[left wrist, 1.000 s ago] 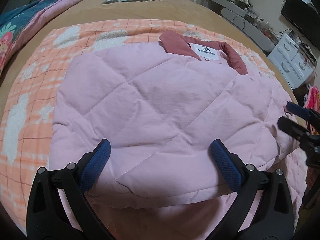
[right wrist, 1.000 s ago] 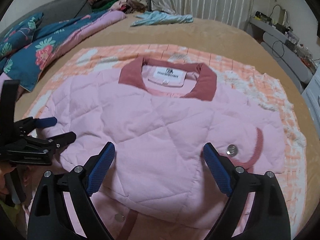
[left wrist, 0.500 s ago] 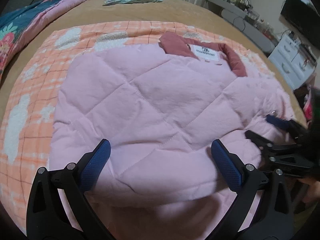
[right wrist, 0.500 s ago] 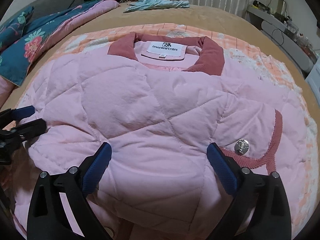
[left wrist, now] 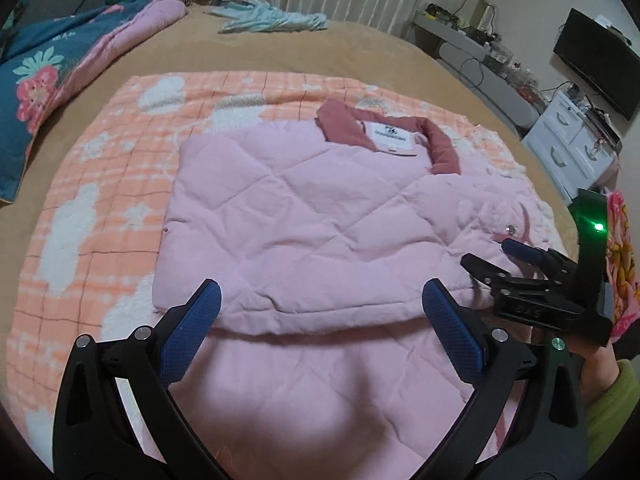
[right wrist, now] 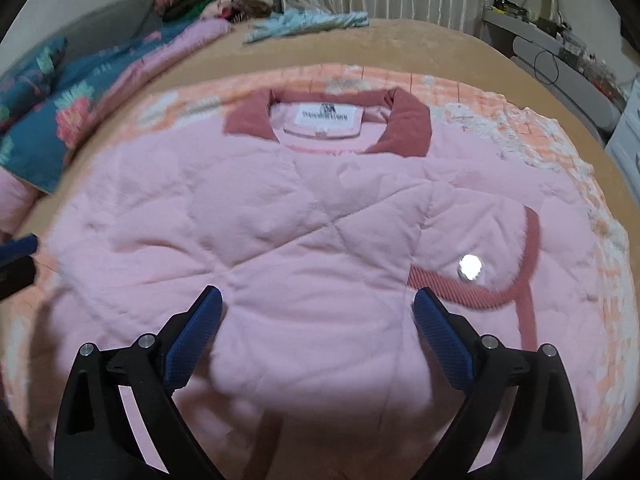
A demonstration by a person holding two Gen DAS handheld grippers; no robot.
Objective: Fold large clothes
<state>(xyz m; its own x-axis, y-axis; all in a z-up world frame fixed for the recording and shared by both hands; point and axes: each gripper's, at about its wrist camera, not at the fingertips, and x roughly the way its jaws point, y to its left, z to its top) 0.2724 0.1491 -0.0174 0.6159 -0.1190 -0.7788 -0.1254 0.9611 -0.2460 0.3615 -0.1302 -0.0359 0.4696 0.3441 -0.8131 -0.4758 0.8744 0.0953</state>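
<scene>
A pink quilted jacket (left wrist: 312,220) with a dusty-red collar (left wrist: 440,144) and white label lies folded on an orange-and-white checked blanket (left wrist: 92,184). In the right wrist view the jacket (right wrist: 300,232) fills the middle, with a silver snap (right wrist: 470,267) on a red-trimmed flap at the right. My left gripper (left wrist: 320,312) is open and empty over the jacket's near folded edge. My right gripper (right wrist: 318,320) is open and empty above the jacket's lower part; it also shows in the left wrist view (left wrist: 496,258) at the jacket's right edge.
The blanket lies on a tan bed (left wrist: 280,52). A blue floral quilt (left wrist: 44,92) lies at the left, a light blue garment (left wrist: 276,20) at the far end. White drawers (left wrist: 576,152) and a TV (left wrist: 596,68) stand beyond the right bed edge.
Both grippers have pulled back from the jacket, which now looks smaller and lies flat. The right wrist view is blurred from motion. Both stay open.
</scene>
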